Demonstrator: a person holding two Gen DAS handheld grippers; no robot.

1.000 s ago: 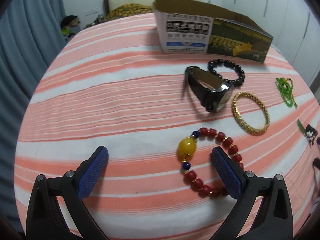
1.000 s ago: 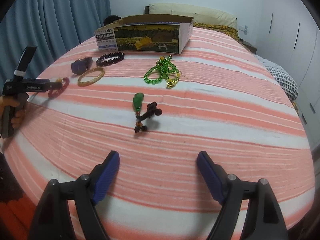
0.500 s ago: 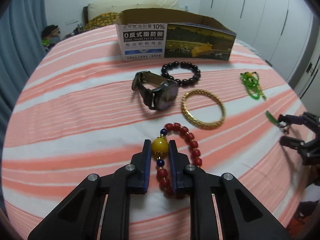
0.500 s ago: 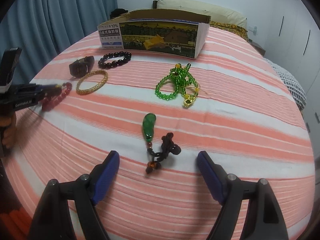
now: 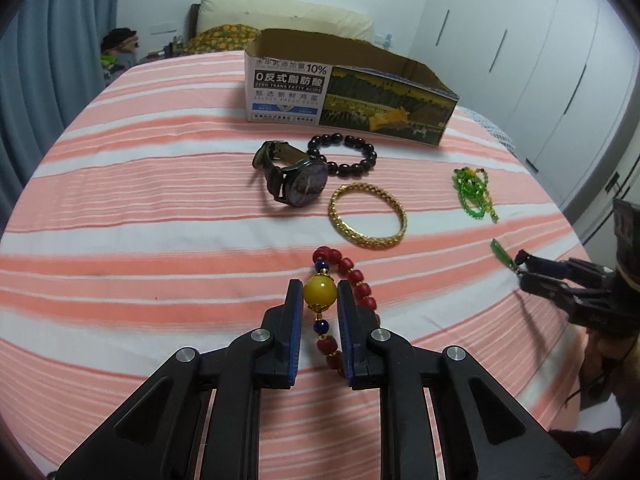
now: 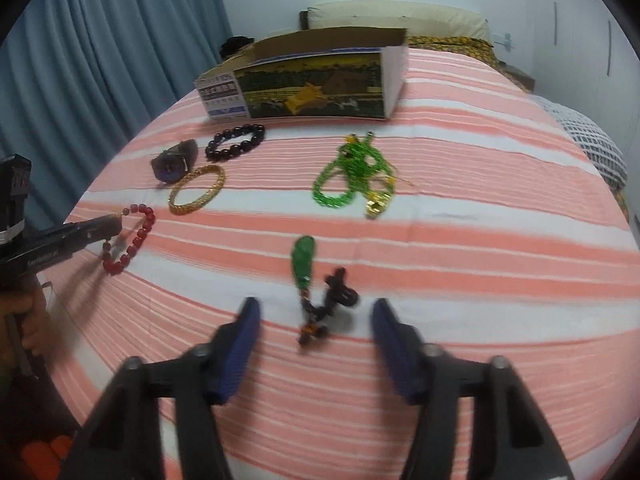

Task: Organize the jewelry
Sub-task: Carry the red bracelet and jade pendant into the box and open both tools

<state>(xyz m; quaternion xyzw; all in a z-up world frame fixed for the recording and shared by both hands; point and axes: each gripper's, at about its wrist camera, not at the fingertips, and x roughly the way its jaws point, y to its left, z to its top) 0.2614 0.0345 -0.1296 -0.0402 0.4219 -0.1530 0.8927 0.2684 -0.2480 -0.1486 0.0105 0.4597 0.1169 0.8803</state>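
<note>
Two grippers are working over the striped bedspread [image 5: 160, 208], and both are mine. My left gripper [image 5: 319, 300] is pinching the red bead bracelet [image 5: 352, 280], its blue pads pressing on either side of the big yellow bead [image 5: 319, 293], while the rest of the loop is trailing out ahead and beneath the fingers. My right gripper [image 6: 316, 320] has just been closing: its pads are standing apart on either side of the green pendant [image 6: 303, 259] and its dark knotted cord [image 6: 334, 300], not touching them in the blurred right wrist view. Beyond the bracelet the gold bangle [image 5: 367, 216], the black watch [image 5: 292, 178] and the black bead bracelet [image 5: 344, 154] are lying close together, with the open cardboard box [image 5: 348, 96] behind them. The green bead necklace [image 6: 352, 172] is lying well apart from that group, in front of the box.
</note>
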